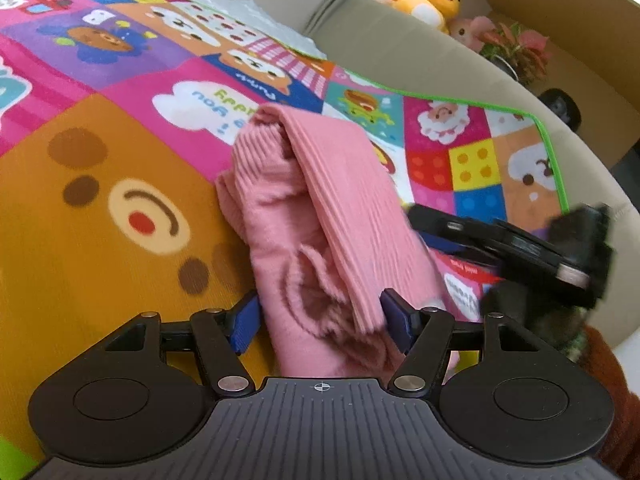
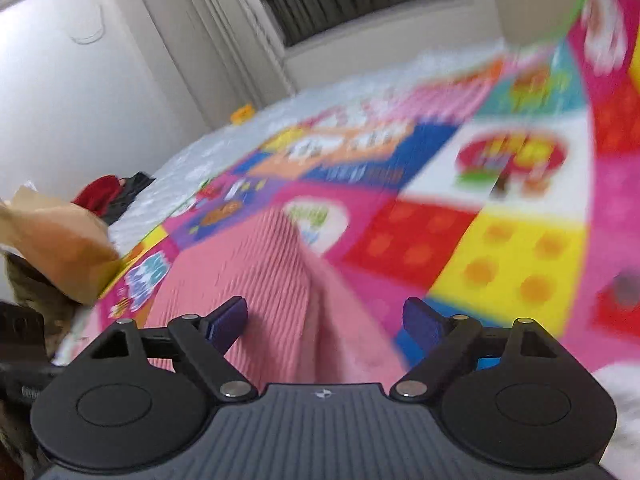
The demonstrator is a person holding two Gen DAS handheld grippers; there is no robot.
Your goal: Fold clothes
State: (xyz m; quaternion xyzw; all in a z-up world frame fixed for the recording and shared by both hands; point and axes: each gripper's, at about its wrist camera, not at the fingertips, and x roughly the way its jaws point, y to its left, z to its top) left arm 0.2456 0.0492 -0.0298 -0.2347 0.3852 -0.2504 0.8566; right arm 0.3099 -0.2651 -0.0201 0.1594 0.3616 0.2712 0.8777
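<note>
A pink ribbed garment (image 1: 320, 208) lies bunched in a long, thick fold on the colourful play mat (image 1: 100, 200). Its near end fills the gap between the blue pads (image 1: 244, 322) of my left gripper (image 1: 320, 320), which touch it on both sides, so the jaws are shut partway on the bundle. In the blurred right wrist view the same garment (image 2: 248, 280) runs under my right gripper (image 2: 324, 318). That gripper stands wide open just above the cloth's right edge, holding nothing.
A beige sofa edge (image 1: 400, 40) borders the mat, with plush toys (image 1: 436, 0) and a plant (image 1: 516, 48) behind it. A blurred black tool body (image 1: 520, 248) hovers right of the garment, by a rust sleeve (image 1: 616, 380). A brown paper bag (image 2: 60, 240) and dark clothes (image 2: 112, 196) sit left.
</note>
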